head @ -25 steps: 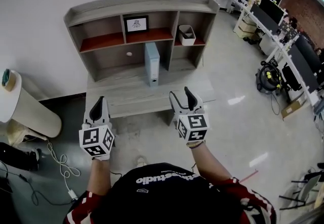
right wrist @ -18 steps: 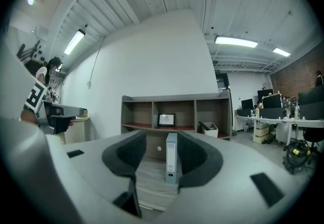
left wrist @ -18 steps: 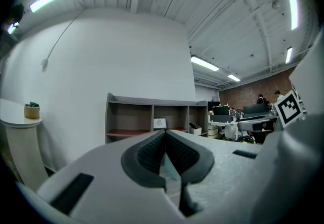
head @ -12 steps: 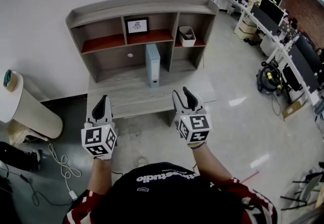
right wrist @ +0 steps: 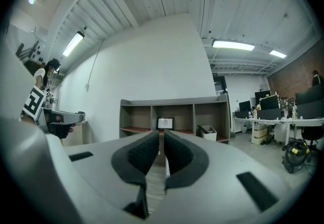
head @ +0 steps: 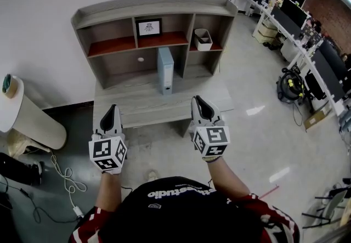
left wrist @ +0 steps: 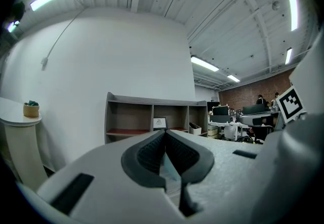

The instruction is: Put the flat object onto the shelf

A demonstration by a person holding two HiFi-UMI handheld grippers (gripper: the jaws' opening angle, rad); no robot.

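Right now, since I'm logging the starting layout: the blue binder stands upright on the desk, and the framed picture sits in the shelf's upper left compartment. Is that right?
Not quite. The framed picture sits in the upper middle compartment of the shelf, not the upper left one; the head view shows this. The blue binder does stand upright on the desk.

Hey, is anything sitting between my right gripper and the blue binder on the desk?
Nothing visible. Only bare desk top lies between the right gripper, whose empty jaws have just been closing, and the upright blue binder.
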